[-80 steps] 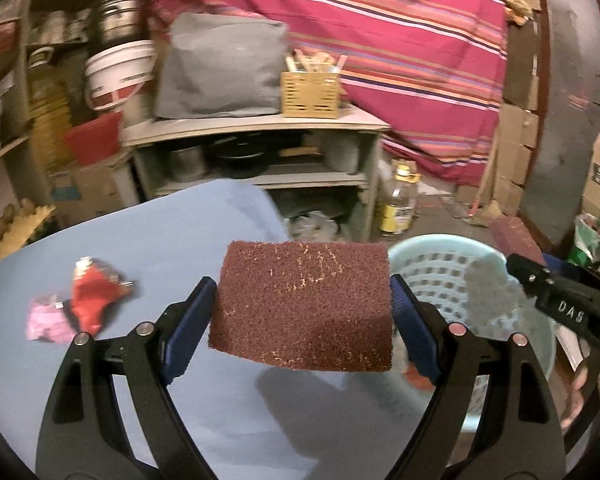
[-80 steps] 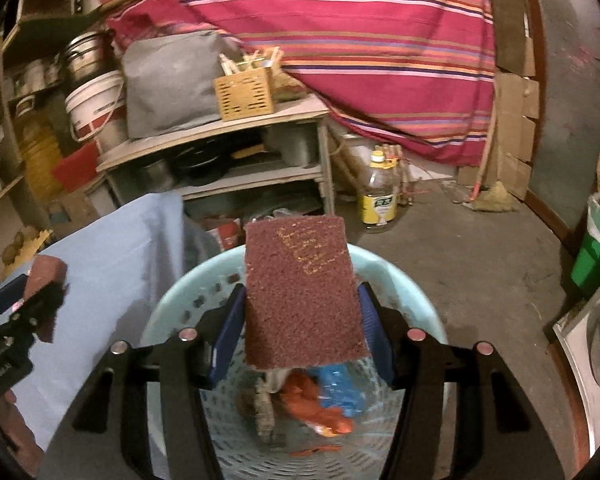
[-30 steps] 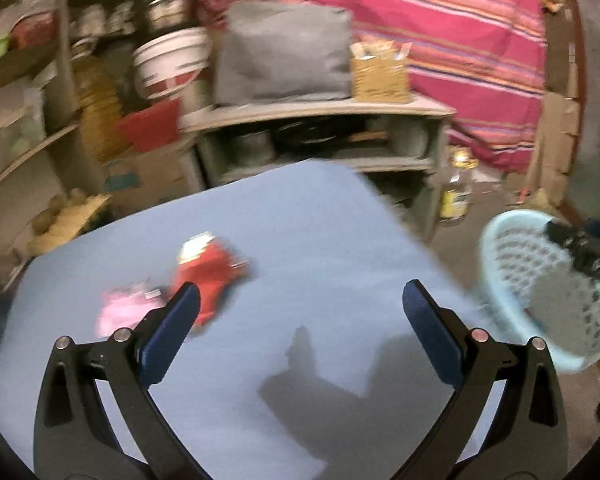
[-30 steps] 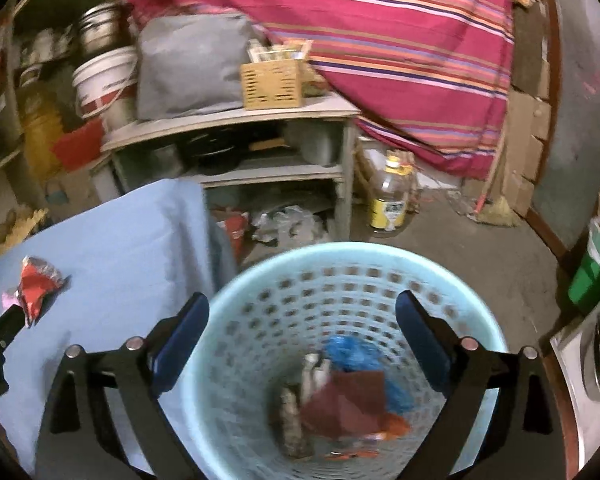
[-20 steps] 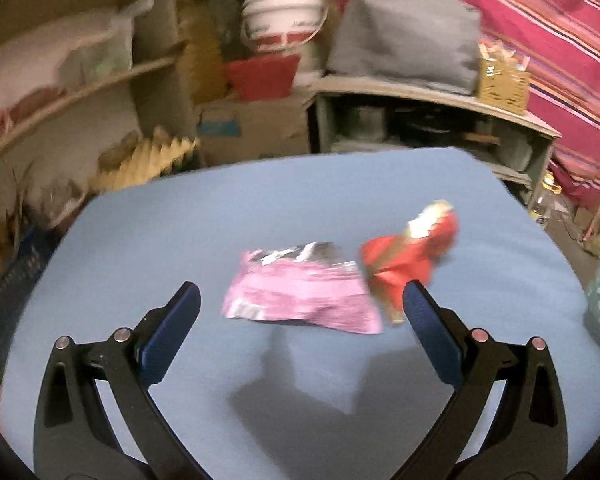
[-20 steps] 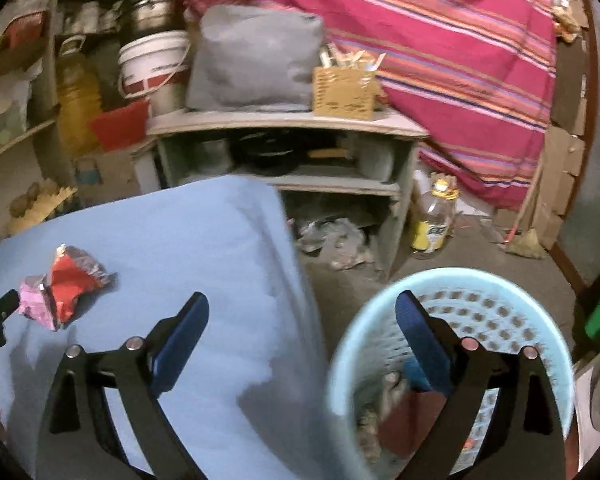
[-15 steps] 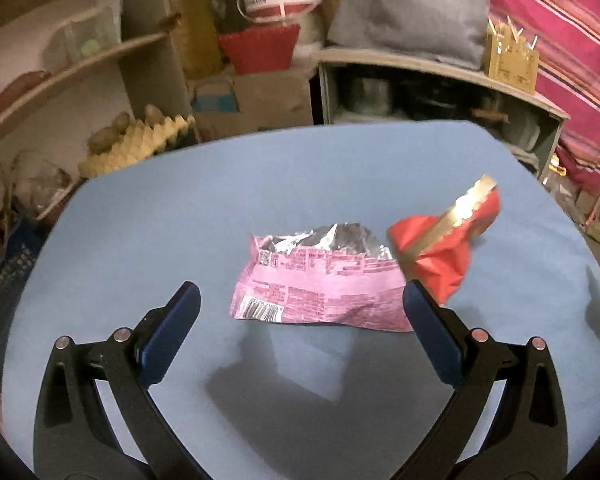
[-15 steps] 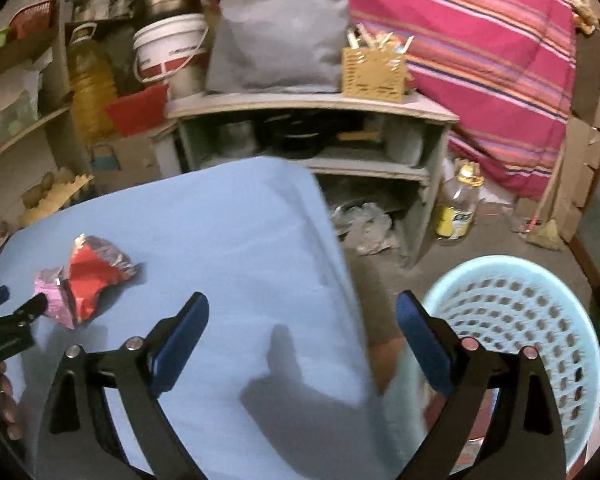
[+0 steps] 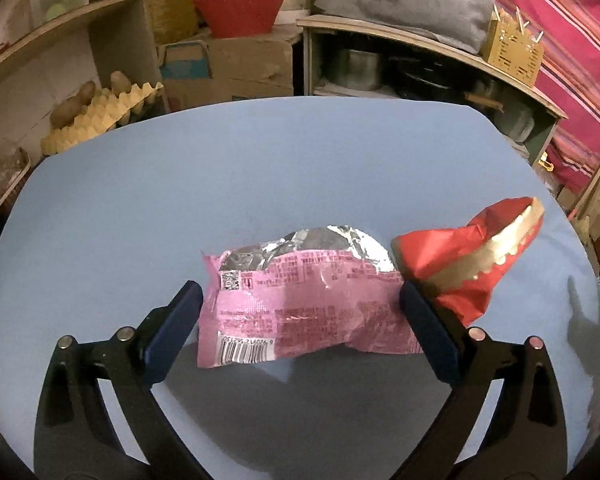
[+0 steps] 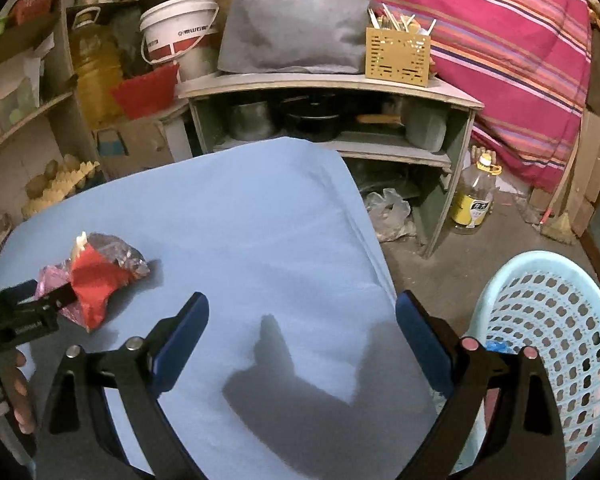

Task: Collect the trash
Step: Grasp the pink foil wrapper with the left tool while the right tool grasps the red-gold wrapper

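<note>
A pink foil wrapper (image 9: 300, 300) lies flat on the blue table (image 9: 260, 168). My left gripper (image 9: 300, 316) is open, and the wrapper sits between its two fingers. A crumpled red wrapper (image 9: 464, 256) with a gold edge rests just right of it, beside the right finger. In the right wrist view both wrappers (image 10: 92, 280) lie at the table's left, with the left gripper's tip over them. My right gripper (image 10: 302, 324) is open and holds nothing, hovering above the bare table (image 10: 240, 220). The light blue trash basket (image 10: 548, 340) stands on the floor at the right.
Shelves with pots, a white bucket (image 10: 176, 32), a grey bag (image 10: 296, 20) and a yellow box (image 10: 398, 56) stand behind the table. An egg tray (image 9: 100, 112) sits at the left. An oil bottle (image 10: 474, 196) stands on the floor.
Both grippers dropped their brown scouring pads into the basket and opened. Both swung left from the basket over the table; the left closed in on the pink wrapper.
</note>
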